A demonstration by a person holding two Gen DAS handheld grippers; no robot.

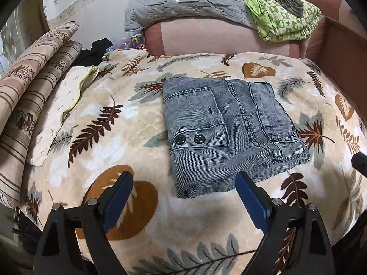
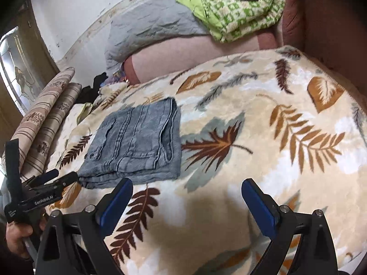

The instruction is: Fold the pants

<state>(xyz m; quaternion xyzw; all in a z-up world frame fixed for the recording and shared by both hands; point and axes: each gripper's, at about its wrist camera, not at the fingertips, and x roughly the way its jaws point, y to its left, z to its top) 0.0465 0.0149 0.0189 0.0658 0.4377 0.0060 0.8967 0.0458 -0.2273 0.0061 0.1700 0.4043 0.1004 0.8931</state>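
Note:
The grey-blue denim pants (image 1: 231, 133) lie folded into a compact rectangle on the leaf-print blanket (image 1: 110, 142), a pocket with two black snaps facing up. My left gripper (image 1: 184, 178) hangs open just short of the bundle's near edge, nothing between its blue pads. In the right wrist view the same pants (image 2: 137, 142) lie to the left, and my right gripper (image 2: 187, 185) stands open over bare blanket (image 2: 263, 137) to their right. The left gripper (image 2: 59, 176) shows at the far left there, a hand (image 2: 16, 236) around its handle.
Rolled striped bedding (image 1: 29, 87) lies along the left side. A grey quilt (image 1: 183, 2) and a green patterned blanket (image 1: 282, 16) rest on a pink cushion (image 1: 218, 39) at the back. A brown wooden bed frame (image 1: 344, 45) rises at the right.

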